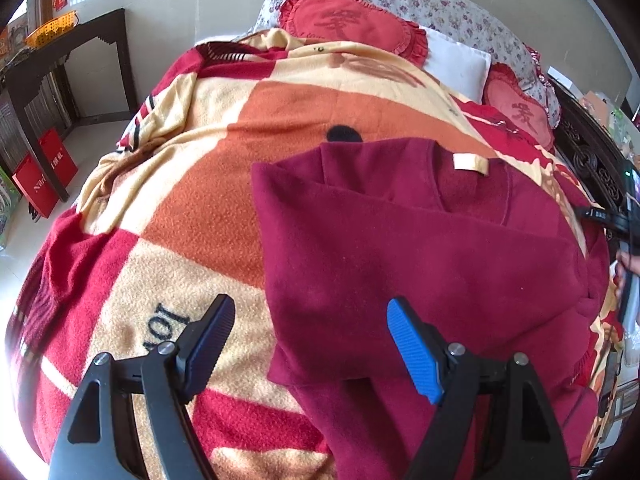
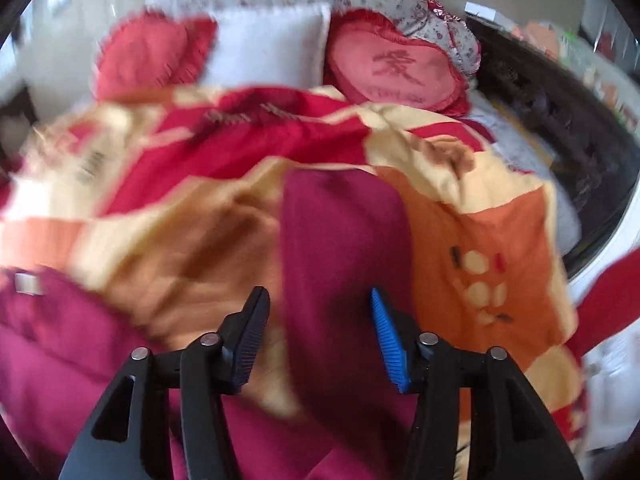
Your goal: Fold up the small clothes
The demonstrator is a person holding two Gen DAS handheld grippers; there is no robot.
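Note:
A dark red fleece garment lies on the patterned blanket, its collar and cream label at the far end and one side folded over the body. My left gripper is open above the garment's near left edge and holds nothing. In the blurred right wrist view my right gripper is open, with a dark red sleeve stretching away between its jaws; the garment's body lies to the left. I cannot tell whether the fingers touch the sleeve.
Red heart cushions and a white pillow lie at the bed's head. A dark wooden side table with an orange basket stands left of the bed. A dark carved bed frame runs along the right.

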